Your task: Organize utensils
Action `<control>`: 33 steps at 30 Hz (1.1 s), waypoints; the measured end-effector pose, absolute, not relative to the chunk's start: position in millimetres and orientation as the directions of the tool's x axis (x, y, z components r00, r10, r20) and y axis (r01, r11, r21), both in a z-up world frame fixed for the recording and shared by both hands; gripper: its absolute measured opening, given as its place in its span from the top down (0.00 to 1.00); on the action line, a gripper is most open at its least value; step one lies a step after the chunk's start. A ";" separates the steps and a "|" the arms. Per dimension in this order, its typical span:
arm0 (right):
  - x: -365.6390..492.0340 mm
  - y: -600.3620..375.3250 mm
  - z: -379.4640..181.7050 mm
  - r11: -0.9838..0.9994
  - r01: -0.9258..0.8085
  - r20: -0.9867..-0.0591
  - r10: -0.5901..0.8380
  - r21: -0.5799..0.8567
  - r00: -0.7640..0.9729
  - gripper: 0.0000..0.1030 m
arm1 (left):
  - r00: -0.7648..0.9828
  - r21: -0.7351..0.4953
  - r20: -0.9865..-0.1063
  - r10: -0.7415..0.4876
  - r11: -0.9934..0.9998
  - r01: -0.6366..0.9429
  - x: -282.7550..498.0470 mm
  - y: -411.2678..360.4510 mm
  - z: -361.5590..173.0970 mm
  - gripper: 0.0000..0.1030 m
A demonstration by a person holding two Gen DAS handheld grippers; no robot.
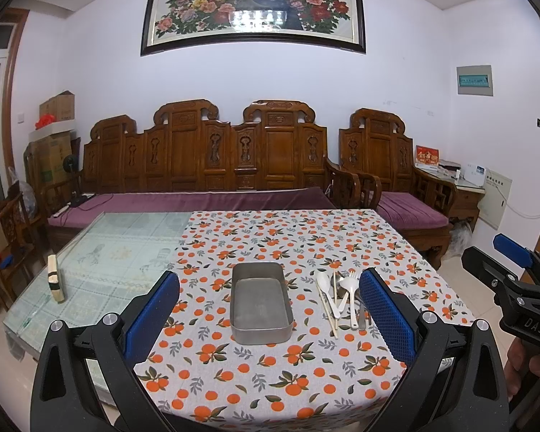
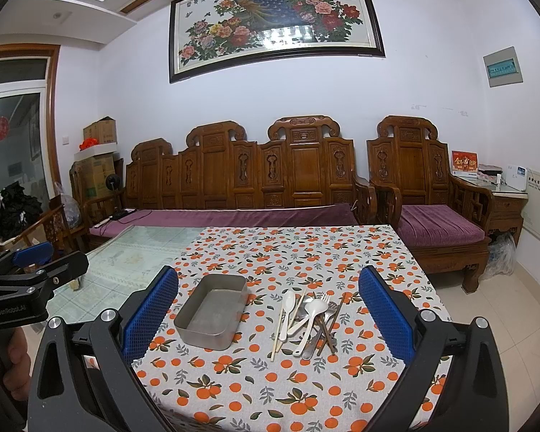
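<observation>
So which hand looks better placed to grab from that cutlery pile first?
Probably the right. The cutlery pile lies right of the metal tray, nearly centred between the open right gripper fingers; the left gripper frames the tray.

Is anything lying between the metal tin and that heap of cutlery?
No. Between the metal tin and the cutlery there is only bare orange-print tablecloth, clearest in the right wrist view.

Both hand-held grippers (image 1: 268,309) (image 2: 268,309) agape, empty

White walls, framed peacock painting (image 1: 252,3), carved wooden bench (image 1: 205,158), purple cushions (image 2: 439,225), pale tiled floor (image 2: 514,309)
</observation>
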State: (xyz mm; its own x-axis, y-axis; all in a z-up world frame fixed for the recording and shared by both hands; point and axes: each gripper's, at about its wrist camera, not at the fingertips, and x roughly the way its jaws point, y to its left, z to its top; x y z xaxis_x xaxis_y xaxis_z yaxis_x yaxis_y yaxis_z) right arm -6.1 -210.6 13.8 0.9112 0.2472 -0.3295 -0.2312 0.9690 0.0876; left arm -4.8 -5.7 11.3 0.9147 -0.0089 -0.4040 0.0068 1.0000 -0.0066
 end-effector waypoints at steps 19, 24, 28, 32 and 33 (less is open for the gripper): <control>-6.1 -210.9 13.6 0.969 -0.231 -0.328 0.247 0.089 0.912 0.03 | 0.917 -0.004 -0.399 -0.012 1.000 0.011 -8.3 -9.7 14.2 0.06; -6.1 -210.9 13.5 0.969 -0.231 -0.328 0.248 0.090 0.912 0.03 | 0.917 -0.004 -0.398 -0.011 1.000 0.010 -8.9 -10.3 14.1 0.06; -5.6 -211.2 12.5 0.969 -0.230 -0.328 0.247 0.089 0.912 0.03 | 0.917 -0.004 -0.398 -0.012 1.000 0.011 -8.9 -10.3 14.0 0.06; -5.2 -211.4 10.9 0.969 -0.231 -0.330 0.247 0.089 0.911 0.03 | 0.916 -0.006 -0.402 -0.014 1.000 0.012 -8.7 -10.3 12.8 0.06; -4.2 -212.3 11.9 0.969 -0.231 -0.332 0.246 0.087 0.910 0.03 | 0.914 -0.008 -0.405 -0.016 1.000 0.014 -7.8 -10.6 12.8 0.06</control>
State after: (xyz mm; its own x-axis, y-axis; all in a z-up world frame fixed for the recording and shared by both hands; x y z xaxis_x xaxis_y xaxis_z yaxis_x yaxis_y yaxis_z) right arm -4.2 -212.3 11.9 0.9105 0.2464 -0.3321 -0.2306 0.9692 0.0870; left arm -7.8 -10.6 12.8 0.9143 -0.0157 -0.4048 0.0135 0.9999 -0.0082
